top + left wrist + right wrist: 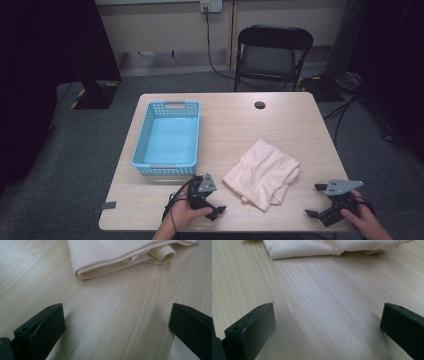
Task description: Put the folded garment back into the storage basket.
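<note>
A blue basket (168, 137) stands empty at the desk's (280, 125) left side. The folded cream cloth (262, 172) lies on the desk right of it, between the left claw (212, 200) and right claw (316, 200). Both claws gape wide, holding nothing.

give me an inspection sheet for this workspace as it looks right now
surface: light wooden table, bare wood between the things, a round dark hole near its far edge
job's things: cream folded cloth lying loosely folded, untouched; empty blue basket to its left
clutter: a grey tab at the table's near left edge
grippers: left gripper open, just short of the cloth; right gripper open, farther from it; bare wood between both pairs of jaws
cables: one trails from the left gripper; others on the floor at right
surroundings: black folding chair, grey carpet, wall socket
</note>
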